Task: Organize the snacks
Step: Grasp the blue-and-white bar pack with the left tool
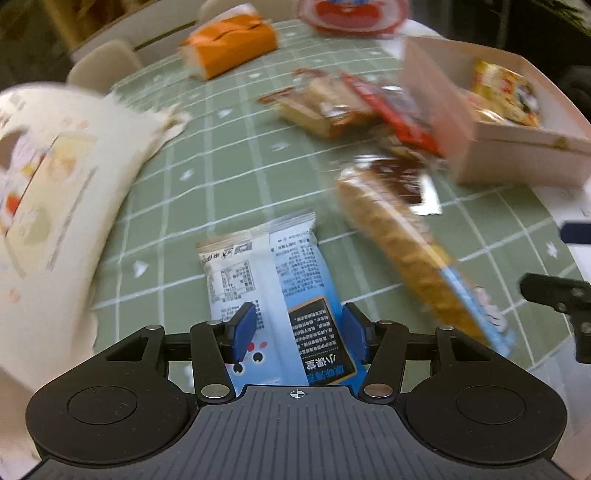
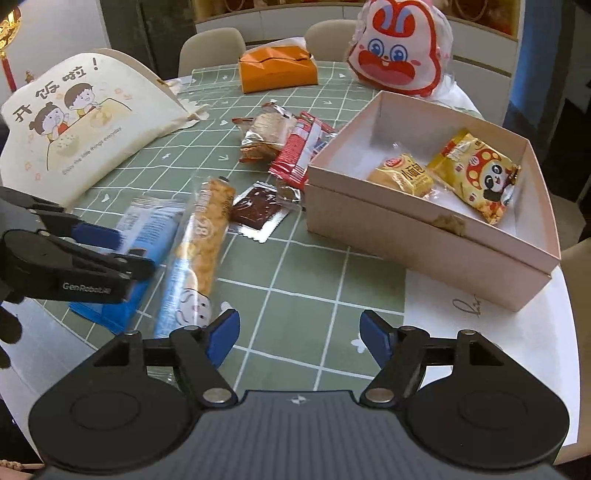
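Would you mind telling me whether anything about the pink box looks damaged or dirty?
Yes: the pink box has a brownish, scuffed patch on the rim of its near wall, like a stain or torn paper.

Round-edged bench (image 2: 480, 354) with a white top, mostly covered by a sage-green cloth (image 2: 295, 280) ruled in a white grid with small white motifs. At the far side, two pale beige chairs (image 2: 212, 46) with rounded backs, pushed in close; a third chair back (image 2: 576, 258) just visible at the right edge. Behind them, a long white low cabinet (image 2: 258, 20) along the wall, with dim shelving above, contents too dark to make out. At far left, a pale wall (image 2: 74, 26) with a red and gold hanging ornament (image 2: 7, 44). At right, a blue strip (image 2: 513, 107) beside a dark opening. Soft, even indoor light, shadows faint on the cloth.
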`<state>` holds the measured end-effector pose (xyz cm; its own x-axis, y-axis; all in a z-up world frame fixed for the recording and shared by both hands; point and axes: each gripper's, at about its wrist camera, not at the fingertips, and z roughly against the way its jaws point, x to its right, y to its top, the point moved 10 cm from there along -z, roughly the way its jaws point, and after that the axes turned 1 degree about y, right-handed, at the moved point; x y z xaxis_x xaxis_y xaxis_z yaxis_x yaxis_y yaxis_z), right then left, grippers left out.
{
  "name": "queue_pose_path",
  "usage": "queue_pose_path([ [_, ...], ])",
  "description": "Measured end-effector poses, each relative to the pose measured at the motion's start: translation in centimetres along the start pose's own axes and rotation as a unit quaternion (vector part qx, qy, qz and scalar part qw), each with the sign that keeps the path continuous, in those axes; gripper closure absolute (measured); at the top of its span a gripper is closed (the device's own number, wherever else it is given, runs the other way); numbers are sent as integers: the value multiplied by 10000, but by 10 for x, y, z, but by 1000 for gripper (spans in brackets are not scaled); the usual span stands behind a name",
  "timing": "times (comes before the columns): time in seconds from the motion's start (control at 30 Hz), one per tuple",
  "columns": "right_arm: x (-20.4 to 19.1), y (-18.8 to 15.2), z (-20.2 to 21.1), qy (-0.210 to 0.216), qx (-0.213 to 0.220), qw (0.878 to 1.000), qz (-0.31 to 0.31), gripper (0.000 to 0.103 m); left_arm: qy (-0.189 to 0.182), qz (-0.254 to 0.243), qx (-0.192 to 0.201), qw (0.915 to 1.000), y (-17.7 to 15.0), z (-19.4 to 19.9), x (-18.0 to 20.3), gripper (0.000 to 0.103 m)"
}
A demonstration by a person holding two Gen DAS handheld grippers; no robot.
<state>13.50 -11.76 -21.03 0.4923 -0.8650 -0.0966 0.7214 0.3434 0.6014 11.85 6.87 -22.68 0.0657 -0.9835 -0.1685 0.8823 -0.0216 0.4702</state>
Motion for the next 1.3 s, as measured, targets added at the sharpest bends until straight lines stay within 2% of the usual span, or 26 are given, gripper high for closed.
queue_pose_path([
  [0.13,2,-4,-4,-42,-63,10000,-60,30,-308,405,-84,9987,-1,2,-10,44],
  [0.2,3,-6,-8,-48,-124,9999,-103,30,-406,489,-94,9979,0,2,-8,37],
  [0.27,3,-9,-11,-75,-171,9997,-129,30,-561,568,-101,9968,1,1,-5,25],
  [0.43,5,-15,-14,-174,-197,9996,-89,26,-853,961,-95,9917,4,0,-9,24],
  [0.5,4,-17,-14,-210,-188,9996,-31,24,-802,976,-81,9920,3,2,-14,30],
  [0.57,2,-18,-14,-247,-174,9995,17,23,-580,965,-93,9936,1,1,-23,34],
  [0.63,2,-19,-15,-276,-166,9995,41,20,-448,1082,-105,9931,-1,0,-34,31],
  [0.97,-2,-23,-16,-366,-82,9993,47,12,-678,1410,-313,9872,-9,-15,-40,14],
  [1.13,-1,-24,-16,-380,-26,9993,26,10,-714,1763,-107,9817,-10,-10,-47,19],
  [1.3,-4,-27,-18,-323,23,9995,67,0,-781,1898,-28,9787,-17,13,-49,19],
])
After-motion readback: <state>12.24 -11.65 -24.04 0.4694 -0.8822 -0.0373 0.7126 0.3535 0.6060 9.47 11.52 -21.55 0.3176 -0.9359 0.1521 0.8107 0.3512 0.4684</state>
